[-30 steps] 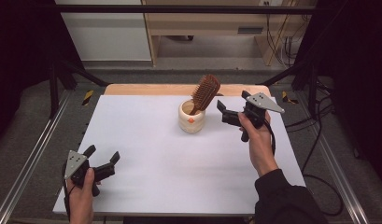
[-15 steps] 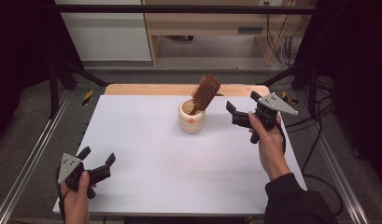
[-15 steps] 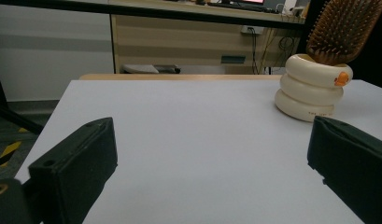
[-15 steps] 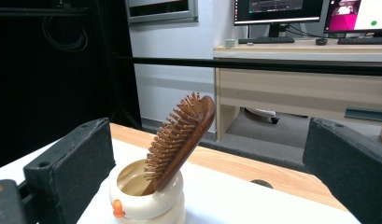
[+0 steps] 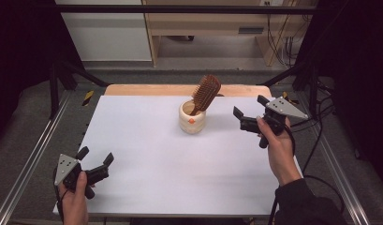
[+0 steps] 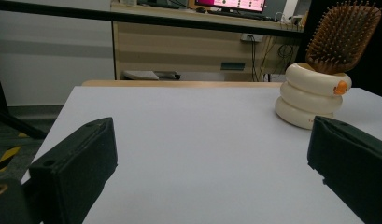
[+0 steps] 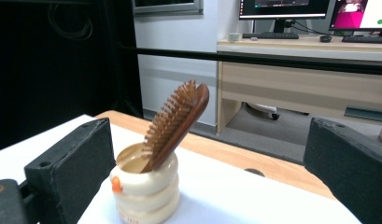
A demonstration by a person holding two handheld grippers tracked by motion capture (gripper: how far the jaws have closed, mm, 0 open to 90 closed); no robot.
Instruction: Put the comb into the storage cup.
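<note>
Nearest to me, the left gripper (image 5: 94, 165) is hovering low over the near left corner of the white table (image 5: 147, 154), its jaws spread wide with nothing between them. From its own camera the tabletop is running off bare toward the cup, which sits well away from it.

Farther along on the right side, the right gripper (image 5: 250, 113) is being held just above the table in the person's right hand (image 5: 277, 146), with its jaws also gaping wide and gripping nothing. It is pointing across at the cream ribbed cup (image 5: 192, 117), near it but clearly apart.

Beyond that, toward the far middle of the table, the cup is standing upright, and the wooden hairbrush (image 5: 205, 92) is resting handle-down inside it, its bristled head leaning out over the rim toward the right and back.

The brush looks to be what the right gripper is going for. To do that well, I would say the jaws should close across the neck or the flat sides of the head, not on the bristles, and the brush should be drawn out along its own lean so the handle is not levering against the rim. The cup looks light enough to tip, so the free left gripper could be steadying it.
</note>
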